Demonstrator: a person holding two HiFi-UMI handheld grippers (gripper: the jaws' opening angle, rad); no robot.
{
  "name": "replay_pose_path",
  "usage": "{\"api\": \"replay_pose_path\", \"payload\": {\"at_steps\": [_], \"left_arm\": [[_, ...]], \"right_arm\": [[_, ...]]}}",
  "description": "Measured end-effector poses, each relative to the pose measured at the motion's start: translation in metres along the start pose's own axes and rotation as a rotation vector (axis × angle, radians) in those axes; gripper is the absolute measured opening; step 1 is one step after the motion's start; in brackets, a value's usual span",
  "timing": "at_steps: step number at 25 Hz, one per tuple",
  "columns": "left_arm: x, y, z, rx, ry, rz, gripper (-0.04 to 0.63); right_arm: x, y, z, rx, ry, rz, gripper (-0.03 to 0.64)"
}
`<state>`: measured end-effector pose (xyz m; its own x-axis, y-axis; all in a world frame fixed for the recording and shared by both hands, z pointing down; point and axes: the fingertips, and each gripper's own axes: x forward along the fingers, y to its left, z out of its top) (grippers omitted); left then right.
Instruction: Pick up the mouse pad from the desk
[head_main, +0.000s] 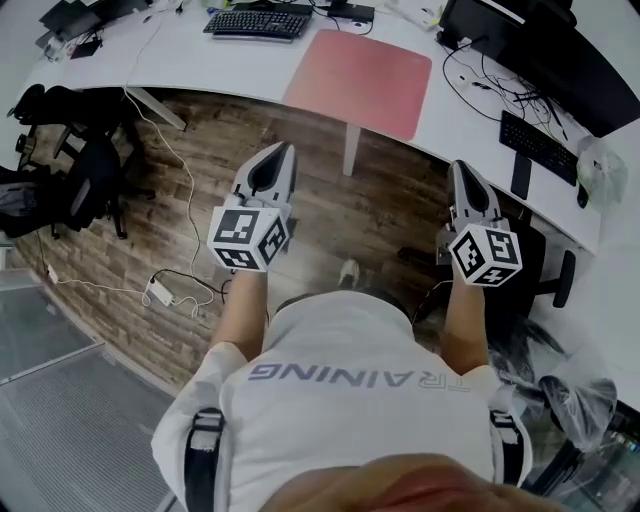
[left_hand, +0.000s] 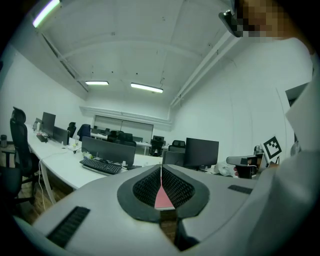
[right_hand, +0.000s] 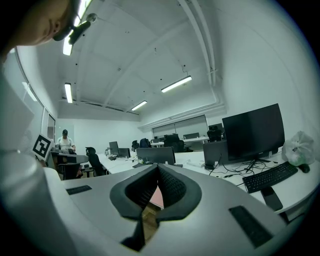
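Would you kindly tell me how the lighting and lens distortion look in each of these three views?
Head view: fisheye bends the desk edge into an arc; light is even, the mouse pad crisp. Left gripper view: dark vignetted corners, ceiling lights bloom slightly. Right gripper view: same vignette, and the right tool near the lens looks soft.

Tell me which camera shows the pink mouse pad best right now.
Head view: the whole mouse pad lies flat on the white desk, right of the keyboard, unobstructed. Both gripper views show only a thin pink sliver of it past their shut jaws.
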<state>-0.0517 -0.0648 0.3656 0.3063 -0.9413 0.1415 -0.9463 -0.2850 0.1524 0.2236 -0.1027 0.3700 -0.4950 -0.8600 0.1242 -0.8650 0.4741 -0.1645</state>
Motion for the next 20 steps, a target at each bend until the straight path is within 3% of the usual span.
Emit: {"api": "replay_pose_path", "payload": {"at_steps": [6, 13, 20], "left_arm": [[0.047, -0.008, -0.002, 0.020, 0.032, -0.014, 0.034], [0.087, 0.003, -0.009, 0.016, 0.055, -0.054, 0.034], [0.138, 0.045, 0.002, 0.002, 0.043, -0.107, 0.034]], "right_arm": [[0.019, -0.053, -0.006, 0.044, -0.008, -0.040, 0.023], [0.044, -0.065, -0.022, 0.062, 0.023, -0.067, 0.023], [0.096, -0.064, -0.016, 0.047, 0.036, -0.116, 0.023]]}}
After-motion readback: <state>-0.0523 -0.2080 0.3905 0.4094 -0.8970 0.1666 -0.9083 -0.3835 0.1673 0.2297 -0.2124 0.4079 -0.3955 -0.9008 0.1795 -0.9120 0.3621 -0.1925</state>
